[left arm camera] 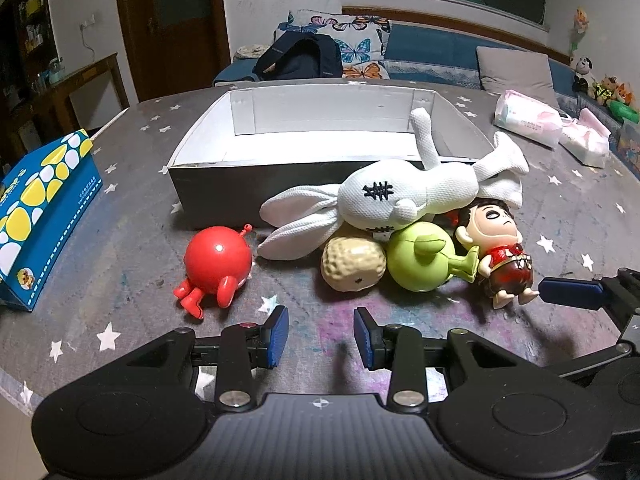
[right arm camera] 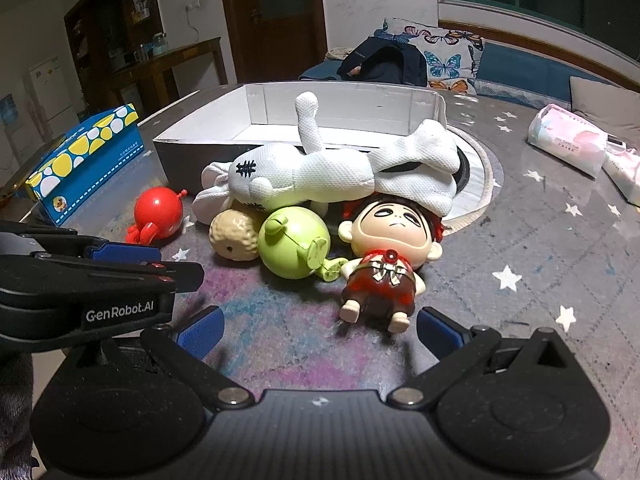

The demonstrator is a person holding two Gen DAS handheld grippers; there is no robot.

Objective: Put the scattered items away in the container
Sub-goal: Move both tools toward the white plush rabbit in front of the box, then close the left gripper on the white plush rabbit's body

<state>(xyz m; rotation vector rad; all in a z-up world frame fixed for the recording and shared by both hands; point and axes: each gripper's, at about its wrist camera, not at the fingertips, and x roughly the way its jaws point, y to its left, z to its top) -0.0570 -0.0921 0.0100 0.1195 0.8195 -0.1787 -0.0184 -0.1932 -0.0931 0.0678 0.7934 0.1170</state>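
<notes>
An open cardboard box [left arm camera: 216,192] [right arm camera: 188,160] with a white inside stands at the back of the table. Against its front wall lies a white plush rabbit [left arm camera: 400,196] [right arm camera: 340,176], on top of a tan peanut toy [left arm camera: 354,266] [right arm camera: 234,240], a green round toy [left arm camera: 420,258] [right arm camera: 294,242] and a doll in red [left arm camera: 496,248] [right arm camera: 384,264]. A red round toy [left arm camera: 218,266] [right arm camera: 158,212] lies apart to the left. My left gripper [left arm camera: 321,336] is open and empty, in front of the peanut. My right gripper [right arm camera: 318,330] is open wide and empty, just in front of the doll's feet.
A blue box with yellow and white spots [left arm camera: 36,216] [right arm camera: 86,156] stands at the table's left. Pink tissue packs [left arm camera: 528,118] [right arm camera: 566,140] lie at the back right. A round white mat [right arm camera: 474,184] lies beside the box. A sofa with pillows is behind the table.
</notes>
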